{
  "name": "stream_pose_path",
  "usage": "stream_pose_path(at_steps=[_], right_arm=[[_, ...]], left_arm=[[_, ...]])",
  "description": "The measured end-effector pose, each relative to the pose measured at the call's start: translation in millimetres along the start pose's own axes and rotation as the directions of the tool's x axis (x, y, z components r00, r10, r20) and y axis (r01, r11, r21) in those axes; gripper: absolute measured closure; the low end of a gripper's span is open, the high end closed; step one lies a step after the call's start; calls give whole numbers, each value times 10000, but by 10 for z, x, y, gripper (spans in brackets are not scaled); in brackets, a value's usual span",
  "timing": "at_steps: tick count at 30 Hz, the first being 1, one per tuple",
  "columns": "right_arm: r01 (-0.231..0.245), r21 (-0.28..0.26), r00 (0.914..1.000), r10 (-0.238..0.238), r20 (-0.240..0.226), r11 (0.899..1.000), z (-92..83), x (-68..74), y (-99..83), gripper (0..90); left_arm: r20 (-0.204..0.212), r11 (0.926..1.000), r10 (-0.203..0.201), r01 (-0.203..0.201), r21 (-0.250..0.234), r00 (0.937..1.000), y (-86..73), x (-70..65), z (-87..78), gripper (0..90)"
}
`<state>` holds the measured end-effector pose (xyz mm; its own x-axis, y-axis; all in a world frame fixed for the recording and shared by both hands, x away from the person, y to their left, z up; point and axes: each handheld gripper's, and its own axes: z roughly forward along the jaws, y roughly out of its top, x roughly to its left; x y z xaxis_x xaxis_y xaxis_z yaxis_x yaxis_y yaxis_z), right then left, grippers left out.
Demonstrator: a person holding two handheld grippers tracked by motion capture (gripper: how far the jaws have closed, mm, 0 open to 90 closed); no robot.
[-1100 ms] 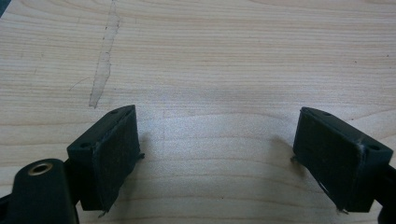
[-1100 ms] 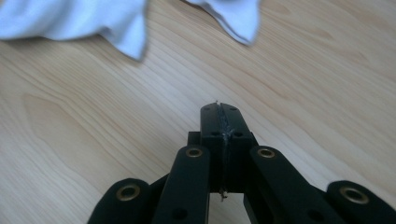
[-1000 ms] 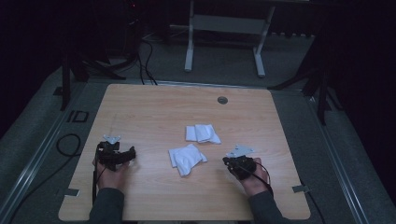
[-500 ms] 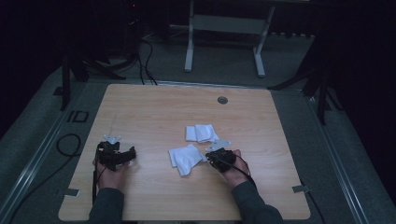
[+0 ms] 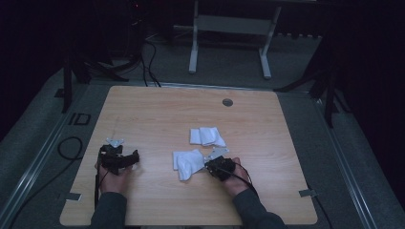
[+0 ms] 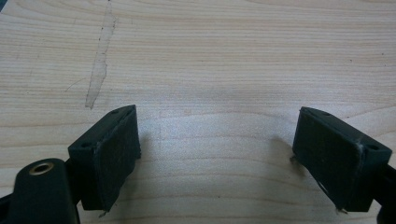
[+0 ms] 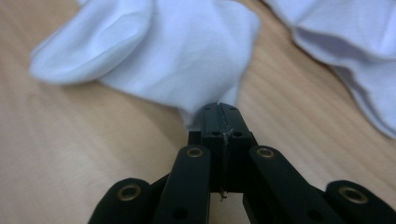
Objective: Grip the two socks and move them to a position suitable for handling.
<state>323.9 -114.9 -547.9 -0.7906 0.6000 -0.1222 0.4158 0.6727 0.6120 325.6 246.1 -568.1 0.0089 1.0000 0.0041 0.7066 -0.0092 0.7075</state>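
High view first: the wooden counter has two white cloths on it. One is a folded cloth a bit past the middle, and the near cloth lies crumpled just in front of it, apart from it. The right tongs are down at the right edge of that near cloth. The left tongs sit well off to the left on bare wood, nowhere near either cloth.

Left gripper view: nothing but wood grain and a pale streak on the counter. The left tongs are spread wide, nothing between them.

Right gripper view: the right tongs are pressed fully together, with the tip right up against the near cloth. Looks like a corner of the fabric is pinched in there, but the tip hides the contact, so I wouldn't swear to it. The folded cloth shows blurry at the upper right.

My read: this is the grab-a-corner step, ahead of spreading or folding the crumpled one. The next move probably calls for lifting or dragging that corner slowly, and the left tongs coming over to catch another edge.

Compared with a second ago: the right hand has slid in leftward from the open wood at the right to the cloth's edge. The left hand hasn't budged, and the cloths look the same.
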Motion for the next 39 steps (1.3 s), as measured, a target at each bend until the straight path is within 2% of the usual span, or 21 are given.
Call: stream_pose_path(at_steps=[4, 5, 7, 9, 10, 13, 14, 18, 23, 29, 31, 36, 38, 39], right_arm=[[200, 39, 9996, -199, -202, 9998, -41, 94, -28, 895], [200, 39, 9996, -199, -202, 9998, -41, 94, -28, 895], [446, 261, 9990, -444, -105, 9987, -84, 133, -2, 841], [479, 230, 9988, -479, -8, 9986, -107, 138, 16, 829], [484, -10, 9988, -484, -7, 9988, -176, 143, 73, 817], [512, -189, 9986, -514, -88, 9985, -232, 160, 147, 798], [535, -279, 9980, -544, -328, 9982, -248, 182, 223, 781], [702, -250, 9957, -715, -588, 9972, -169, 246, 345, 704], [702, -106, 9943, -708, -795, 9975, -51, 311, 460, 616], [447, 13, 9932, -443, -1078, 9990, 41, 329, 551, 555], [328, 268, 9920, -293, -1230, 9991, 132, 319, 567, 534], [130, 662, 9872, -23, -1597, 9977, 246, 316, 566, 541], [311, 766, 9818, -161, -1890, 9966, 269, 328, 572, 676], [311, 766, 9818, -161, -1890, 9966, 269, 328, 572, 676]], left_arm=[[6, 10000, 2, -2, -3, 10000, 0, -1, 0, 148], [6, 10000, 2, -2, -3, 10000, 0, -1, 0, 148], [6, 10000, 3, -3, -4, 10000, 0, -1, 0, 148], [4, 10000, -2, 2, -4, 10000, 0, -1, 0, 148], [5, 10000, -2, 2, -1, 10000, 0, -1, 0, 148], [5, 10000, -3, 3, 4, 10000, 0, -1, 0, 148], [5, 10000, 2, -2, 4, 10000, 0, 0, -1, 148], [10, 10000, 4, -4, 1, 10000, 0, -1, 0, 148], [15, 10000, -3, 3, -13, 10000, 0, -2, 0, 148], [17, 10000, -6, 6, -12, 10000, 0, -2, 1, 148], [17, 10000, -6, 6, -15, 10000, 0, -2, 1, 148], [14, 10000, -4, 4, -12, 10000, 0, -2, 1, 148], [18, 10000, -7, 7, -23, 10000, 0, -2, 1, 148], [18, 10000, -7, 7, -23, 10000, 0, -2, 1, 148]])
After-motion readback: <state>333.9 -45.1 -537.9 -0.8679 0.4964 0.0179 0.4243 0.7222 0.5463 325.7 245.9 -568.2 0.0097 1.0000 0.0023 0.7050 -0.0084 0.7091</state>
